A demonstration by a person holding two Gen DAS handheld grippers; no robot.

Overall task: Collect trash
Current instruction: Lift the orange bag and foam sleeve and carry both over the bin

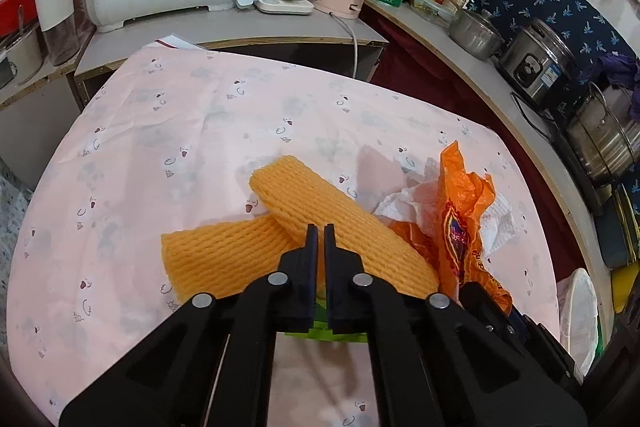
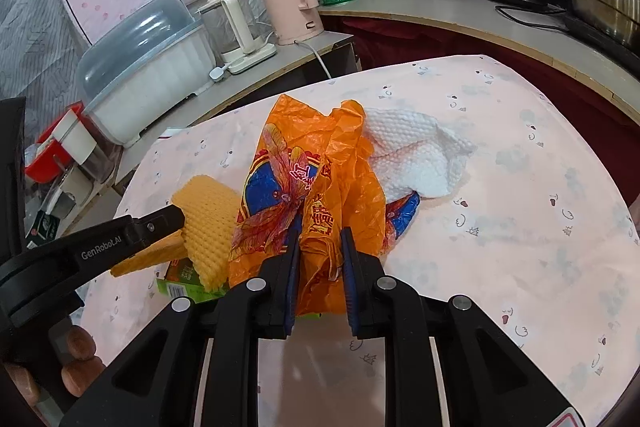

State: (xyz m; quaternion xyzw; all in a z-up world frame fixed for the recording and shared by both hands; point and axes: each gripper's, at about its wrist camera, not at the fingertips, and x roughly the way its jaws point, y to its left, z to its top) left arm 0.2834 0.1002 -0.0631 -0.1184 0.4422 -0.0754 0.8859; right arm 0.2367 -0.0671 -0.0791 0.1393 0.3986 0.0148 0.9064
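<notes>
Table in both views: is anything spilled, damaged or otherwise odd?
Nothing spilled or broken. The litter is simply heaped: two foam nets crossed, a crumpled orange bag lying over a paper towel, a green packet half buried beneath.

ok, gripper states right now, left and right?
Left gripper: jaws shut at the yellow foam net; whether they pinch it cannot be told.
Right gripper: jaws shut on the orange plastic bag.

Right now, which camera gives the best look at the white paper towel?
The right wrist view: the white paper towel lies almost fully exposed beside the orange plastic bag. In the left wrist view, the towel is mostly hidden behind that bag, with only crumpled edges showing.
</notes>
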